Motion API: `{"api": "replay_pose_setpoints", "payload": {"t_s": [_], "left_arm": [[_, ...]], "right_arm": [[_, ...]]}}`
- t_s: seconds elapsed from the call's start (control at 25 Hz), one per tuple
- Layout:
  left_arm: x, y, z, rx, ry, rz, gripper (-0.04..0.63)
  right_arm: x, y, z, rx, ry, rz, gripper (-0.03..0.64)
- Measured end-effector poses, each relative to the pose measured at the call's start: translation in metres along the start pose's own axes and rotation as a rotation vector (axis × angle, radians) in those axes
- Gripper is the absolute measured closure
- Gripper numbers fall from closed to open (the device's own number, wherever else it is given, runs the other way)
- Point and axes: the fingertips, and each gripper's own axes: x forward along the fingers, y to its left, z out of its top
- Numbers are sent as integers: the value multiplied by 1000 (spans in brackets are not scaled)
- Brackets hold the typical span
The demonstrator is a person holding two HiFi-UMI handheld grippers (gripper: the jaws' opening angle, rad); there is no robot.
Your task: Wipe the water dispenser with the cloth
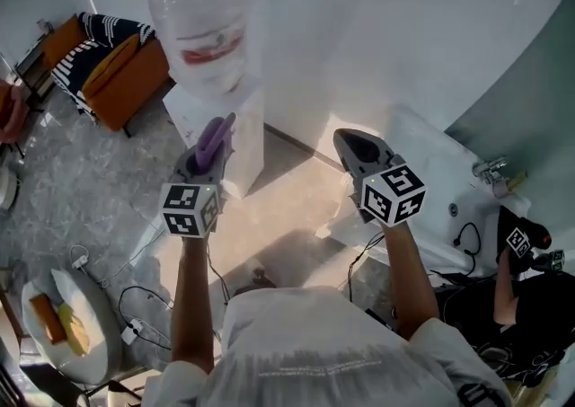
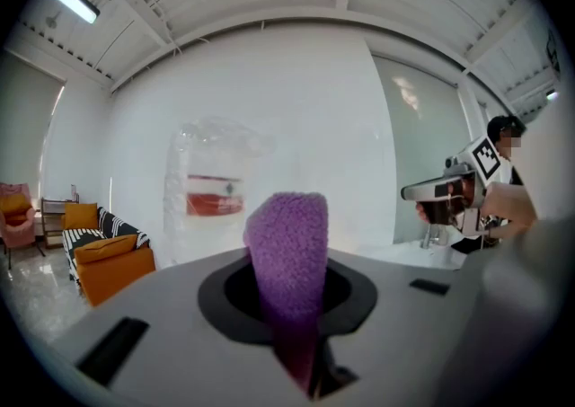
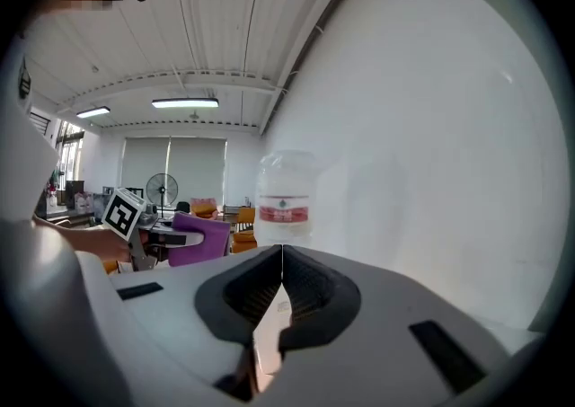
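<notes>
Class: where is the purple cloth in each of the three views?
Head view: cloth left of centre, in the left gripper.
Left gripper view: cloth at centre, between the jaws.
Right gripper view: cloth left of centre.
Shared landmark: the water bottle.

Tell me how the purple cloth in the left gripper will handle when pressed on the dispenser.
The cloth looks nubby and thick, so it probably squashes rather than slides. It stands upright past the left gripper, likely because it is folded; a loose end would probably flop.
</notes>
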Motion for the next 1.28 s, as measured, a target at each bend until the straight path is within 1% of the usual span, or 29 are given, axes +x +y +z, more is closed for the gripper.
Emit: {"api": "replay_pose_setpoints", "payload": {"t_s": [0.12, 0.24, 0.36, 0.48, 0.6, 0.68, 0.76, 0.8, 0.96, 1.08, 1.28], "left_arm": [[19, 26, -6, -12, 17, -6, 543], [36, 46, -11, -35, 37, -6, 543], [54, 62, -20, -78, 66, 25, 543], [74, 69, -32, -95, 101, 35, 545], [98, 68, -49, -136, 157, 32, 545], [115, 68, -61, -147, 201, 41, 545], [134, 66, -69, -150, 228, 47, 545], [144, 63, -71, -157, 227, 44, 545], [195, 44, -75, -194, 176, 5, 544], [240, 34, -90, -191, 186, 2, 545], [315, 27, -120, -202, 196, 28, 544]], "right_arm": [[34, -9, -7, 21, 31, -48, 603], [61, -18, -14, 74, 60, -79, 603], [81, -27, -25, 110, 102, -88, 601], [98, -42, -39, 119, 147, -106, 601], [117, -60, -53, 143, 178, -113, 602], [130, -69, -60, 156, 188, -103, 601], [144, -79, -66, 165, 203, -85, 602], [150, -86, -69, 169, 212, -76, 601], [174, -119, -86, 196, 239, -39, 601], [192, -143, -105, 214, 261, -19, 601], [222, -170, -143, 230, 325, 20, 601]]}}
